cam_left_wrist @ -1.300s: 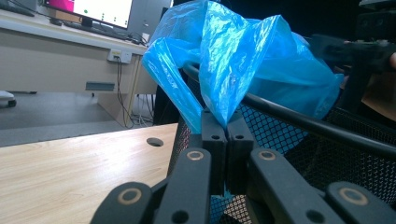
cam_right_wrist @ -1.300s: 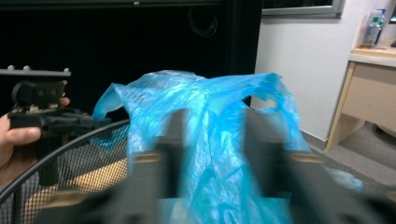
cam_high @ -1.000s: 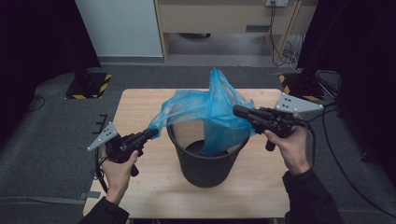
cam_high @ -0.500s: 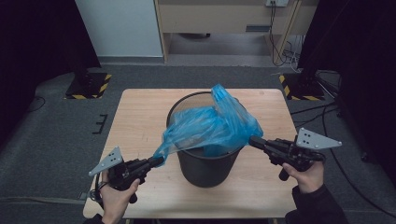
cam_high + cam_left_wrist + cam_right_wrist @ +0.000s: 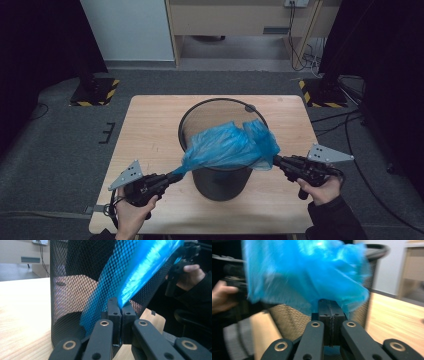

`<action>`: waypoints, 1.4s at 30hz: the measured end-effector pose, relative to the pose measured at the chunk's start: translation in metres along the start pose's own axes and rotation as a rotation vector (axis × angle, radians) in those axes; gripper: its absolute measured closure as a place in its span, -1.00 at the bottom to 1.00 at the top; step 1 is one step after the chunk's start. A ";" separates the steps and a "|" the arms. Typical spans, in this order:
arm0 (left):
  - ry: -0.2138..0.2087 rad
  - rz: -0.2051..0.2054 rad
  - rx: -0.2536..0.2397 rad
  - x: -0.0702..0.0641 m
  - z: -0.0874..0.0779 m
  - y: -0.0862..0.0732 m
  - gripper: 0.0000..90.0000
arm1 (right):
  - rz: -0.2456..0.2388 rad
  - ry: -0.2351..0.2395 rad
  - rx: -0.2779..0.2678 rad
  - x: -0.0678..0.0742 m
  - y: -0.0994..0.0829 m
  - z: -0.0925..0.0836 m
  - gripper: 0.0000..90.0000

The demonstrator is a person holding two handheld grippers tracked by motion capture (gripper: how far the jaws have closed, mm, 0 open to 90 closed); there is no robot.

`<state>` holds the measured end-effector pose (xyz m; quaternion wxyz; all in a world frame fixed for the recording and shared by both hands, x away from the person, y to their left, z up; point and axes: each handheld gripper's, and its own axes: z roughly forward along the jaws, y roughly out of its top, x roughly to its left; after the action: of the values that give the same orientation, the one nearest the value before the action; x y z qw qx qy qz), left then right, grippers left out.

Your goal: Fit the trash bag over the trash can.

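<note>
Table (image 5: 150, 125): light wood. Black mesh bin (image 5: 220, 175) stood upright at centre. Blue plastic bag (image 5: 227, 145) lay stretched across bin's near rim, spanning between your two grippers. Your left gripper (image 5: 176, 176), near-left of bin: jaws closed tight, pinching bag's left end. Your right gripper (image 5: 276, 161), near-right of bin: jaws closed tight on bag's right edge. Bag's bulk sat over bin's opening, bunched toward right side.

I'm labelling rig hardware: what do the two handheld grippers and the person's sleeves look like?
Both the left gripper and right gripper are black, with riveted linkage bars, flat fingers and a grey three-cornered plate on top. A black cable trails from the left. Sleeves are dark.
</note>
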<state>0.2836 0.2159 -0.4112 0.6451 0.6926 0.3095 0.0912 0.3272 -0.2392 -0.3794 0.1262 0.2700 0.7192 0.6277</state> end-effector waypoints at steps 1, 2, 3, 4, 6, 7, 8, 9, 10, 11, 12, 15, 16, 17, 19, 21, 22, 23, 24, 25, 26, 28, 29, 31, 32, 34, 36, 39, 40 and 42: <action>-0.004 0.002 -0.008 0.000 -0.001 0.002 0.93 | -0.003 -0.022 -0.001 0.000 0.001 -0.001 1.00; -0.006 0.006 -0.020 -0.001 -0.002 0.004 0.91 | -0.005 -0.045 -0.004 -0.001 0.002 -0.001 1.00; -0.012 0.005 -0.030 -0.001 -0.003 0.005 0.90 | -0.013 -0.070 -0.008 -0.001 0.003 -0.002 1.00; -0.017 -0.002 -0.039 -0.001 -0.004 0.007 0.90 | -0.027 -0.092 -0.011 -0.002 0.005 -0.003 1.00; -0.030 -0.011 -0.055 0.000 -0.005 0.009 0.90 | -0.033 -0.122 -0.037 -0.004 0.008 -0.004 1.00; -0.038 -0.018 -0.062 0.000 -0.005 0.010 0.92 | -0.031 -0.127 -0.046 -0.006 0.010 -0.004 1.00; -0.044 -0.019 -0.072 0.000 -0.006 0.013 0.93 | -0.035 -0.135 -0.053 -0.007 0.012 -0.004 1.00; -0.056 -0.027 -0.088 0.000 -0.007 0.016 0.95 | -0.038 -0.141 -0.057 -0.009 0.013 -0.004 1.00; -0.069 -0.032 -0.099 -0.001 -0.009 0.021 0.96 | -0.037 -0.142 -0.057 -0.011 0.015 -0.003 1.00; -0.077 -0.031 -0.111 -0.002 -0.011 0.026 0.96 | -0.041 -0.148 -0.060 -0.012 0.016 -0.002 1.00; -0.081 -0.023 -0.122 -0.003 -0.014 0.032 0.97 | -0.044 -0.149 -0.055 -0.014 0.018 0.000 1.00; -0.090 -0.015 -0.161 -0.005 -0.020 0.049 0.97 | -0.057 -0.150 -0.046 -0.016 0.021 0.005 1.00; -0.087 -0.021 -0.173 -0.004 -0.022 0.053 0.98 | -0.061 -0.152 -0.052 -0.017 0.021 0.007 1.00; -0.086 -0.043 -0.192 -0.001 -0.023 0.059 0.98 | -0.067 -0.157 -0.046 -0.018 0.023 0.010 1.00; -0.085 -0.059 -0.202 0.002 -0.022 0.061 0.98 | -0.072 -0.160 -0.043 -0.019 0.024 0.012 1.00; -0.090 -0.099 -0.211 0.008 -0.020 0.064 0.98 | -0.077 -0.166 -0.035 -0.020 0.026 0.014 1.00; -0.091 -0.123 -0.221 0.011 -0.019 0.064 0.98 | -0.080 -0.170 -0.029 -0.022 0.027 0.014 1.00; -0.096 -0.148 -0.227 0.015 -0.017 0.064 0.98 | -0.076 -0.169 -0.025 -0.023 0.027 0.015 1.00; -0.101 -0.184 -0.233 0.019 -0.016 0.064 0.97 | -0.079 -0.170 -0.026 -0.025 0.027 0.016 1.00; -0.103 -0.215 -0.243 0.022 -0.014 0.064 0.97 | -0.078 -0.168 -0.016 -0.026 0.027 0.018 1.00; -0.099 -0.236 -0.244 0.026 -0.013 0.064 0.97 | -0.079 -0.167 -0.012 -0.027 0.027 0.019 1.00; -0.068 -0.261 -0.236 0.031 -0.010 0.062 0.97 | -0.081 -0.166 0.001 -0.029 0.025 0.023 0.98; -0.041 -0.259 -0.222 0.033 -0.009 0.061 0.97 | -0.079 -0.165 0.005 -0.030 0.023 0.025 0.98; 0.012 -0.246 -0.192 0.038 -0.007 0.057 0.94 | -0.078 -0.158 0.017 -0.031 0.019 0.028 0.97; 0.032 -0.242 -0.184 0.041 -0.006 0.054 0.92 | -0.078 -0.158 0.017 -0.031 0.019 0.028 0.98; 0.070 -0.231 -0.162 0.045 -0.005 0.049 0.89 | -0.076 -0.157 0.016 -0.031 0.019 0.027 0.99; 0.111 -0.197 -0.150 0.046 -0.004 0.045 0.64 | -0.070 -0.148 0.007 -0.029 0.020 0.025 1.00; 0.163 -0.140 -0.135 0.043 -0.003 0.044 0.23 | -0.073 -0.134 0.006 -0.027 0.020 0.024 1.00; 0.179 -0.121 -0.136 0.041 -0.004 0.045 0.09 | -0.066 -0.126 0.005 -0.025 0.019 0.024 1.00; 0.211 -0.082 -0.147 0.036 -0.007 0.048 -0.10 | -0.066 -0.120 0.006 -0.024 0.020 0.023 1.00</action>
<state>0.3237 0.2428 -0.3744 0.6614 0.6168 0.3959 0.1596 0.3632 -0.2319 -0.3683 0.1890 0.2834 0.7208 0.6037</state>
